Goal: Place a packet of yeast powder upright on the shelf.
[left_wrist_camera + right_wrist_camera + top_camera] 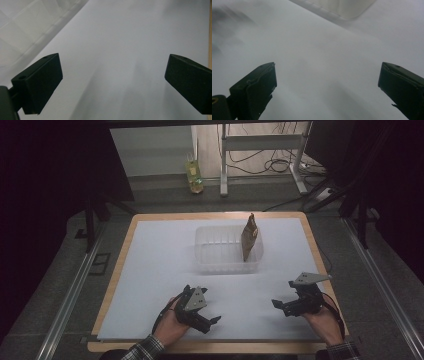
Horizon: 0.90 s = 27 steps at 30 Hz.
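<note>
High view: the right gripper (280, 306) is held with its jaws wide apart and nothing between them, as also the left gripper (212, 322), both resting low near the front edge of the white sheet (150, 270). From the right gripper, the brown pouch (249, 239) is found at about eleven o'clock, standing upright with its long axis vertical, leaned against the right wall of the clear tub (220, 251). The right gripper seems the nearer one, though depth is poorly judged here.

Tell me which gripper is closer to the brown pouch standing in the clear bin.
The right gripper: the brown pouch leans at the clear bin's right end. The left gripper lies farther off.
</note>
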Tool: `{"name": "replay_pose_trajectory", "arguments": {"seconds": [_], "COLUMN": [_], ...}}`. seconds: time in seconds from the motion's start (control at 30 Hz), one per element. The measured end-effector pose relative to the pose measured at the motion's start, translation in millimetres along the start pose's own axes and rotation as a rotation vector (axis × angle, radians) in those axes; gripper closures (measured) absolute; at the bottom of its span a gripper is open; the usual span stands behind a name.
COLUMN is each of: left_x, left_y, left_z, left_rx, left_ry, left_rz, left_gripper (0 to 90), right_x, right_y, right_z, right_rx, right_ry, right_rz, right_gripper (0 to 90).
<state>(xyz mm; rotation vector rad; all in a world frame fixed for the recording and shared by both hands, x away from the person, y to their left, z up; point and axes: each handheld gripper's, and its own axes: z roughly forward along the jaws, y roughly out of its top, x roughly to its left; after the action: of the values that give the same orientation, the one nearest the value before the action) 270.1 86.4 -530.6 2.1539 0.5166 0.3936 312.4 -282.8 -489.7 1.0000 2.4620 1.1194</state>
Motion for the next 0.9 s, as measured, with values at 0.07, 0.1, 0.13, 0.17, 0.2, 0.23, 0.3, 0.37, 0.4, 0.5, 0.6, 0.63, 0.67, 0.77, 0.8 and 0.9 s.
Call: {"name": "replay_pose_trajectory", "arguments": {"seconds": [0.07,0.1,0.13,0.17,0.2,0.23,0.3,0.37,0.4,0.5,0.6,0.63,0.67,0.77,0.8,0.9], "left_x": [0.0,0.1,0.1,0.2,0.2,0.3,0.2,0.2,0.2,0.2,0.3,0.3,0.4,0.5,0.5,0.6], "left_y": [0.0,-0.1,-0.2,-0.2,-0.2,-0.2,-0.3,-0.3,-0.3,-0.5,-0.6,-0.6,-0.7,-1.0,-1.1,-1.0], "left_z": [0.1,0.2,0.3,0.3,0.3,0.3,0.5,0.7,0.8,1.2,1.4,1.6,1.8,2.5,2.7,2.9], "left_rx": [0.001,0.002,0.002,0.003,0.003,0.003,0.005,0.006,0.007,0.009,0.012,0.014,0.016,0.023,0.024,0.024], "left_ry": [0.000,0.000,0.000,0.001,0.001,0.001,0.001,0.000,0.001,0.000,0.000,-0.001,0.000,-0.002,-0.001,-0.002], "left_rz": [0.000,-0.001,-0.001,0.000,-0.001,-0.001,0.000,0.000,0.000,0.000,-0.001,-0.001,-0.001,-0.003,-0.003,-0.004], "left_gripper": [1.4,1.4,1.4,1.4,1.4,1.4,1.4,1.4,1.4,1.4,1.4,1.4,1.4,1.4,1.4,1.4], "right_x": [-1.5,-2.4,-3.0,-4.1,-4.9,-5.9,-7.2,-8.8,-9.5,-12.8,-16.1,-17.3,-18.5,-20.5,-20.5,-21.0], "right_y": [-2.7,-4.6,-6.1,-7.7,-9.3,-11.4,-14.5,-18.3,-19.8,-26.5,-32.6,-35.0,-36.5,-39.9,-40.4,-41.3], "right_z": [-1.4,-2.3,-3.1,-3.7,-4.5,-5.4,-6.5,-7.6,-8.0,-10.0,-11.4,-11.4,-11.8,-12.1,-12.1,-12.0], "right_rx": [0.003,0.002,0.005,0.005,0.009,0.011,0.018,0.028,0.033,0.047,0.065,0.071,0.077,0.086,0.088,0.094], "right_ry": [-0.004,-0.006,-0.008,-0.011,-0.013,-0.016,-0.019,-0.029,-0.032,-0.035,-0.044,-0.047,-0.048,-0.046,-0.046,-0.045], "right_rz": [0.001,0.004,0.009,0.009,0.011,0.013,0.017,0.017,0.017,0.031,0.039,0.038,0.036,0.043,0.048,0.045], "right_gripper": [2.4,2.3,2.3,2.3,2.3,2.3,2.3,2.3,2.3,2.3,2.2,2.3,2.2,2.2,2.1,2.1]}}
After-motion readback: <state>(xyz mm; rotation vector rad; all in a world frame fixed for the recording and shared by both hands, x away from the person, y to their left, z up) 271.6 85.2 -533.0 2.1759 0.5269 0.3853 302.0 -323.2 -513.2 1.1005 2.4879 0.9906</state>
